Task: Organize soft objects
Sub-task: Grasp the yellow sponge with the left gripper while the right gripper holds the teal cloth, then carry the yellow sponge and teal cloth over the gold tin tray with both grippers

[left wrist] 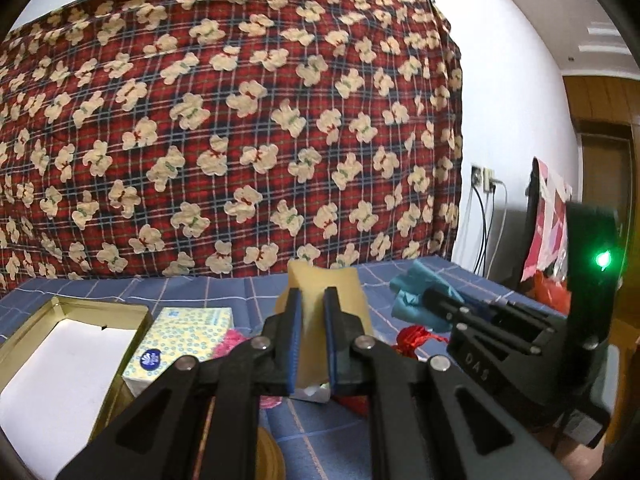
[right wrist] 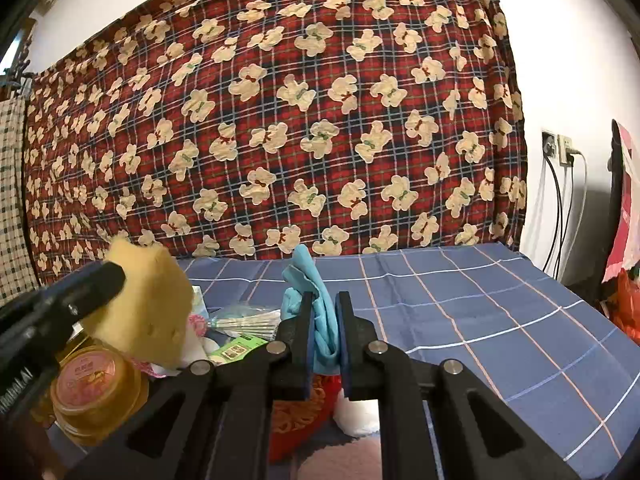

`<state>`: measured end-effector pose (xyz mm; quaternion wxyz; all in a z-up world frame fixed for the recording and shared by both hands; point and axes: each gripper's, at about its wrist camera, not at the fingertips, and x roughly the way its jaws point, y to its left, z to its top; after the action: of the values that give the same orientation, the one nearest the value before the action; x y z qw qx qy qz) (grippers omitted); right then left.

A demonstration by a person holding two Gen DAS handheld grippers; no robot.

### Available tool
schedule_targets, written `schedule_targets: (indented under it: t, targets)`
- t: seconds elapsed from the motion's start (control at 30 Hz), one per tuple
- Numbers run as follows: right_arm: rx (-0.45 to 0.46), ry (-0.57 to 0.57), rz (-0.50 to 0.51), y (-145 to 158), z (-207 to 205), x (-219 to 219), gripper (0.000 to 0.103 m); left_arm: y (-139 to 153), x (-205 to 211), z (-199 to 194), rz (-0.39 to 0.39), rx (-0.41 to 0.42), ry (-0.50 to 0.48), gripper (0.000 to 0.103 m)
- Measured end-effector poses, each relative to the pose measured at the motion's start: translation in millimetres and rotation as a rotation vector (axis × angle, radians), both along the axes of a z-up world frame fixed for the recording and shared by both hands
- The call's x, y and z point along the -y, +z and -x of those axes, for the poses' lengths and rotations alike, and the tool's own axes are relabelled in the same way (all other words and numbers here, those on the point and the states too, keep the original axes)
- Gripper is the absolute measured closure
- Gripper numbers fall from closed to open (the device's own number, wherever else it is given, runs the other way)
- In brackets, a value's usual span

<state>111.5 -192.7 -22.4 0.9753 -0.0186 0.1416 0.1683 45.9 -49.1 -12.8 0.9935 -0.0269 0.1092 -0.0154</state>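
The left gripper (left wrist: 312,298) is clamped on a yellow sponge (left wrist: 320,280), which stands between its blue-padded jaws at the centre of the left wrist view, lifted above the blue checked tablecloth (left wrist: 200,292). In the right wrist view the same sponge (right wrist: 152,300) appears at the left of the frame, with the left gripper's black finger across it. The right gripper (right wrist: 325,312) is closed on a light blue cloth (right wrist: 316,304), bunched between its jaws at the centre of that view; its upper end sticks up above the fingertips. From the left wrist view the cloth (left wrist: 412,292) and the right gripper sit right of centre, just beside the sponge. At the lower left of the left wrist view lies an open gold tin (left wrist: 76,344) with a white floor, and a tissue pack (left wrist: 180,344) rests just beside its right wall. A red item (left wrist: 416,338) lies on the tablecloth below the blue cloth. At the lower left of the right wrist view stands a lidded amber jar (right wrist: 96,392). A red plaid hanging with cream bear figures (right wrist: 280,120) fills the background of both views.
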Motion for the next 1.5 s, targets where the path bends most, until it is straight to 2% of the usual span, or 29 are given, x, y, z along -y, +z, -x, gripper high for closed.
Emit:
schedule_targets:
  t: [0.4,0.53,0.73,0.83,1.0,1.13,1.5]
  targets:
    - [0.013,0.025,0.029,-0.9,2.4,-22.9,0.092,4.5,-42.7,15.7,0.09,0.053,0.032,0.096]
    - [0.015,0.026,0.031,-1.1,2.6,-24.5,0.092,4.3,-57.4,15.7,0.139,0.042,0.005,0.096]
    - [0.015,0.027,0.02,-0.1,3.1,-24.2,0.092,3.4,-64.1,15.4,0.146,0.031,0.014,0.096]
    - [0.015,0.027,0.019,0.0,3.2,-23.6,0.092,7.2,-62.1,12.1,0.18,0.02,-0.015,0.096]
    - [0.019,0.026,-0.011,1.6,4.0,-18.8,0.092,34.1,-33.1,15.7,0.105,0.072,-0.083,0.096]
    - [0.013,0.031,-0.04,1.5,2.7,-12.9,0.092,44.8,-22.0,23.5,0.072,0.095,-0.106,0.096]
    - [-0.02,0.08,-0.046,-1.3,-3.9,-21.3,0.092,28.9,-43.5,10.9,0.046,0.019,-0.035,0.096]
